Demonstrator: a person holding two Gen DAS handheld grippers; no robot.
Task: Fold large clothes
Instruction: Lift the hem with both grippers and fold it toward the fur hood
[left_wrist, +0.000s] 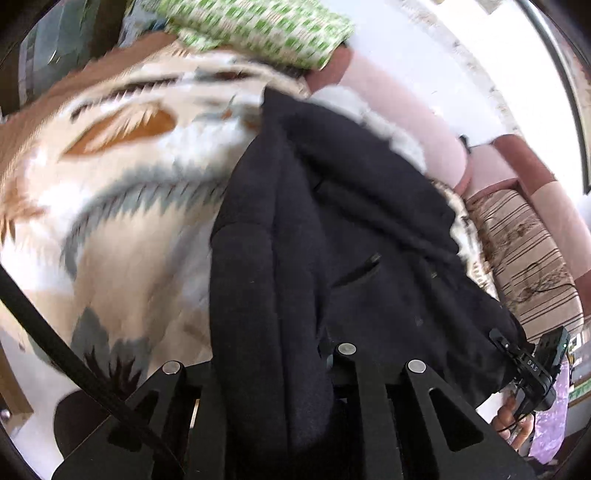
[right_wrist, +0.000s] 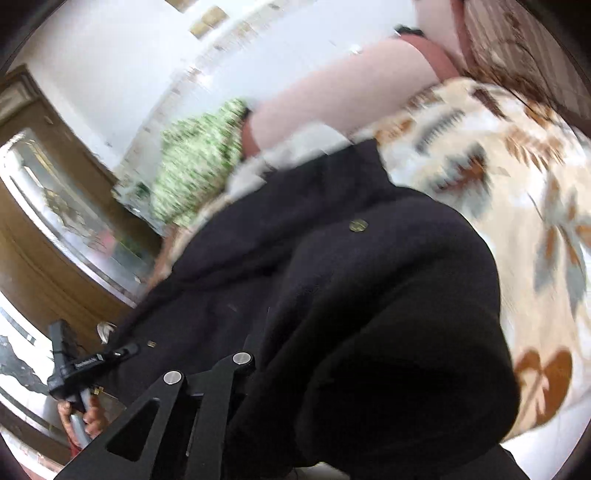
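Observation:
A large dark navy coat (left_wrist: 351, 240) lies on a bed covered by a cream blanket with a leaf print (left_wrist: 122, 192). In the left wrist view a thick fold of the coat runs down between my left gripper's (left_wrist: 291, 365) fingers, which are shut on it. The right gripper (left_wrist: 532, 365) shows at the coat's right edge, held by a hand. In the right wrist view the coat (right_wrist: 332, 277) bulges over my right gripper (right_wrist: 280, 369), covering its right finger; it is shut on the cloth. A brass button (right_wrist: 357, 224) shows. The left gripper (right_wrist: 85, 363) is at lower left.
A green-and-white patterned pillow (left_wrist: 266, 29) lies at the head of the bed by a pink padded headboard (left_wrist: 413, 110). A striped brown cushion (left_wrist: 524, 251) sits at the right. A wooden wardrobe with a mirror (right_wrist: 55, 221) stands beside the bed.

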